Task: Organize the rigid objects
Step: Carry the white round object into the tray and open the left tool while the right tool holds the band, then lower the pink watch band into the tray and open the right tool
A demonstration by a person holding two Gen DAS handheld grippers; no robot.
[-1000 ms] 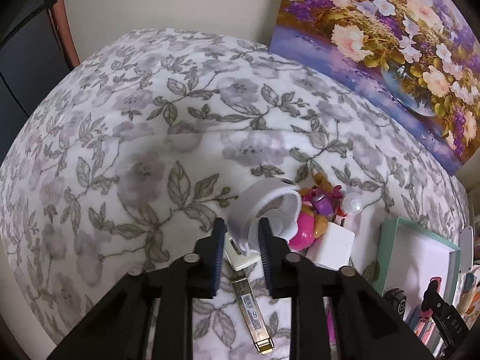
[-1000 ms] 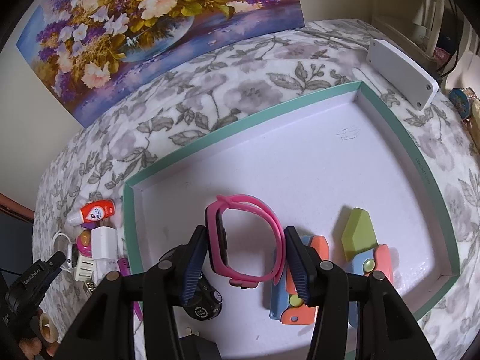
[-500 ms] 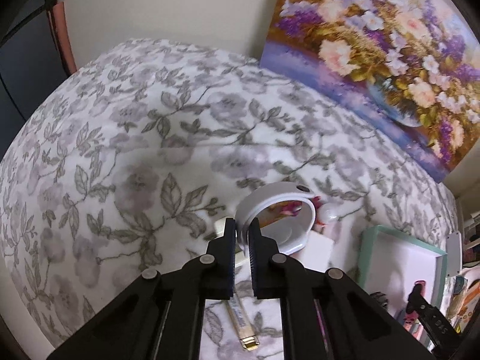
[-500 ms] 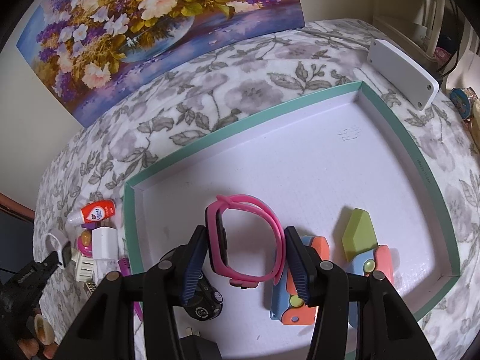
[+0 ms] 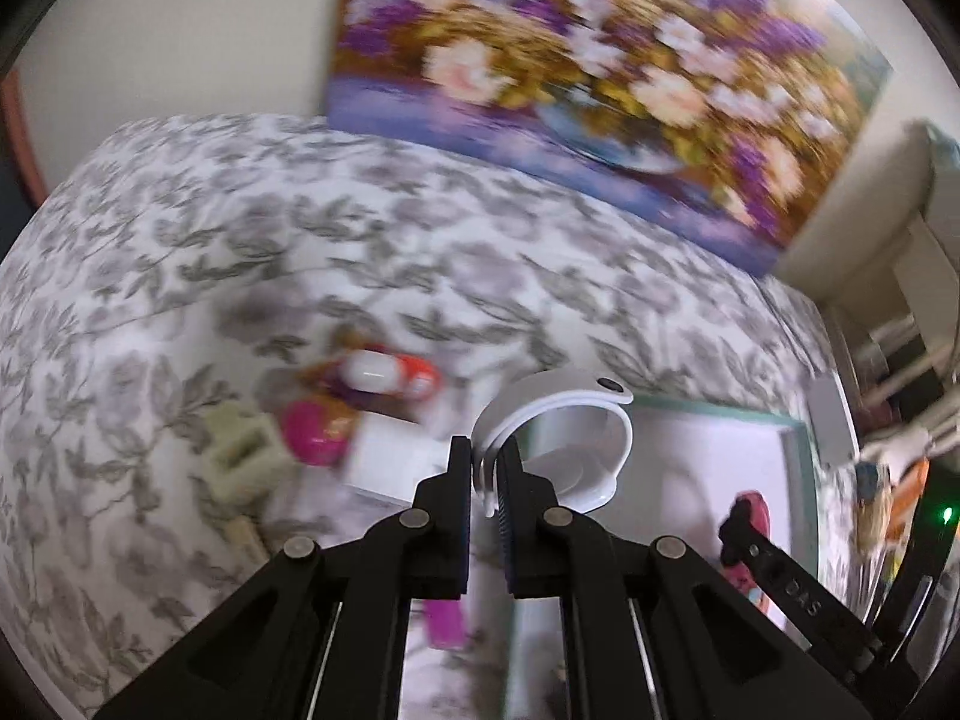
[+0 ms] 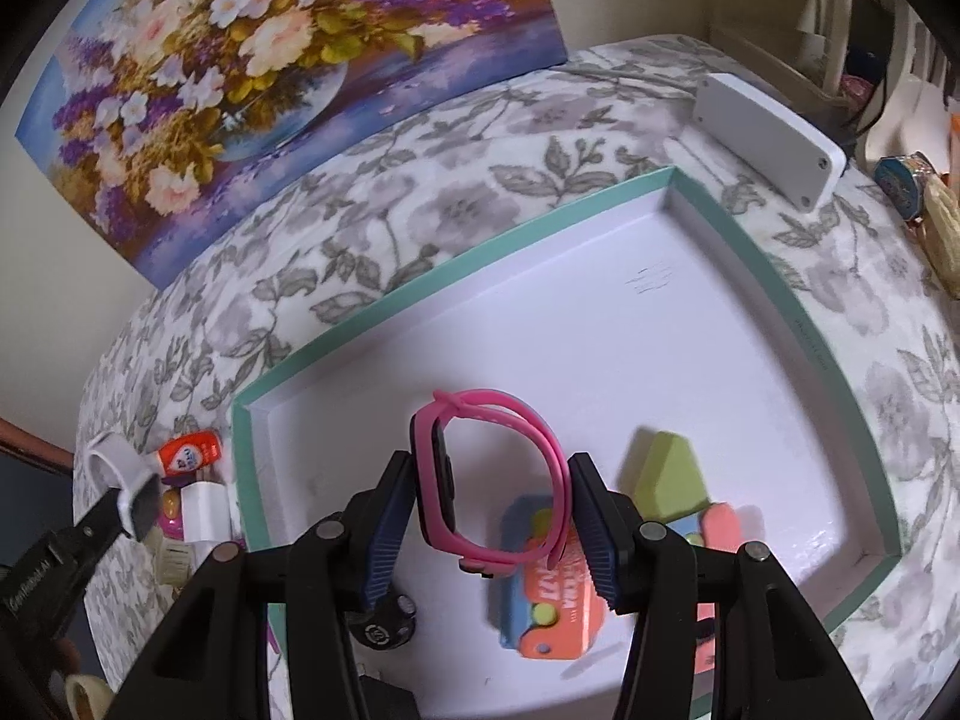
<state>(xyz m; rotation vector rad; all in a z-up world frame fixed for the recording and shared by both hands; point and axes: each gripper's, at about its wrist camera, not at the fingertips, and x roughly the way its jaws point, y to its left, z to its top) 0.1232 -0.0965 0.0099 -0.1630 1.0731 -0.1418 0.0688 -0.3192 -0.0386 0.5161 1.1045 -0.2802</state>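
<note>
The left gripper (image 5: 485,474) is pinching only the thin strap of the white band (image 5: 555,444); carried fast, it may be twisting loose before reaching the tray (image 6: 600,324) at 3 o'clock. The right gripper (image 6: 491,510) is clamping the pink watch (image 6: 498,480) above the tray. Compared with a second ago, the band is off the cloth (image 5: 240,240) and nearer the tray; the watch is unmoved.

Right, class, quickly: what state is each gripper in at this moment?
Left gripper: shut on the white wristband.
Right gripper: closed on the pink watch, above the teal tray.
</note>
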